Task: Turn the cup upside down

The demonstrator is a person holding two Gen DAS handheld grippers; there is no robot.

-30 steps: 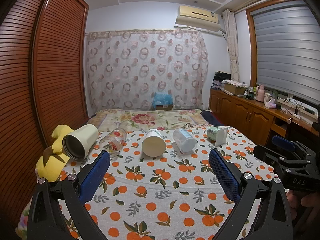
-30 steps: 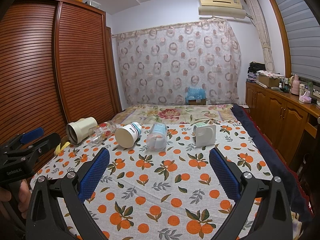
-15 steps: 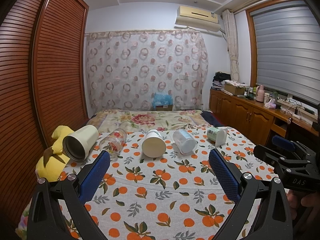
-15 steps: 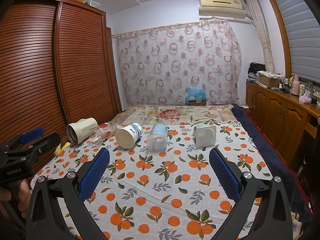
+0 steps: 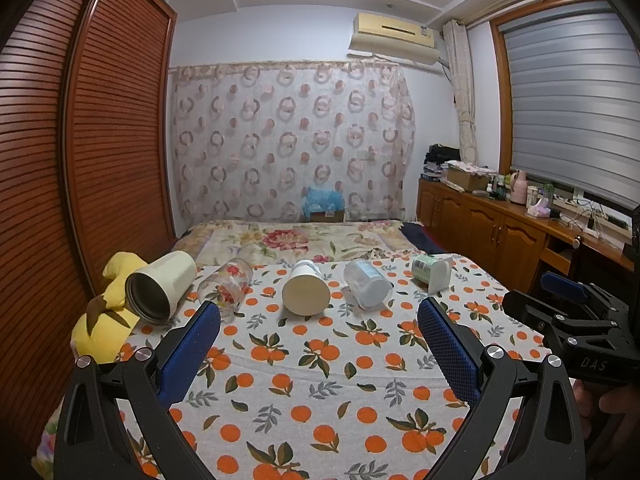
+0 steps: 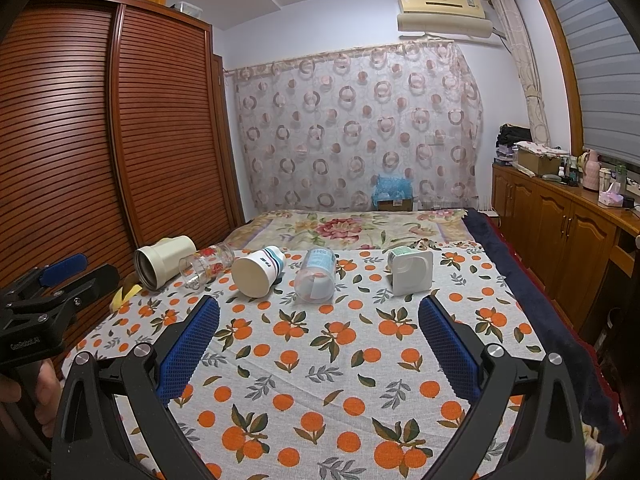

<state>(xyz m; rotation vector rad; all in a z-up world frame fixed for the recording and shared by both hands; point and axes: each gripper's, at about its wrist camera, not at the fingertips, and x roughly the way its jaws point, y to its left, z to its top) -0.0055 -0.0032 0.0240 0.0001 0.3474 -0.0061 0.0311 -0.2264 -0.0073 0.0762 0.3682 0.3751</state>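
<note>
Several cups lie on their sides in a row on the orange-print cloth (image 5: 320,368): a cream tumbler (image 5: 162,286), a flowered glass (image 5: 225,287), a white paper cup (image 5: 306,294), a clear plastic cup (image 5: 366,283) and a square-based white cup (image 5: 432,272). The right wrist view shows the same row: tumbler (image 6: 162,262), glass (image 6: 206,265), paper cup (image 6: 258,276), plastic cup (image 6: 316,276), square cup (image 6: 411,274). My left gripper (image 5: 319,330) is open and empty, well short of the row. My right gripper (image 6: 319,330) is open and empty too.
A yellow plush toy (image 5: 108,308) lies at the cloth's left edge beside the wooden wardrobe (image 5: 80,160). A flowered quilt (image 5: 304,240) lies behind the cups. Wooden cabinets (image 5: 500,236) line the right wall. The other gripper shows at the side of each view.
</note>
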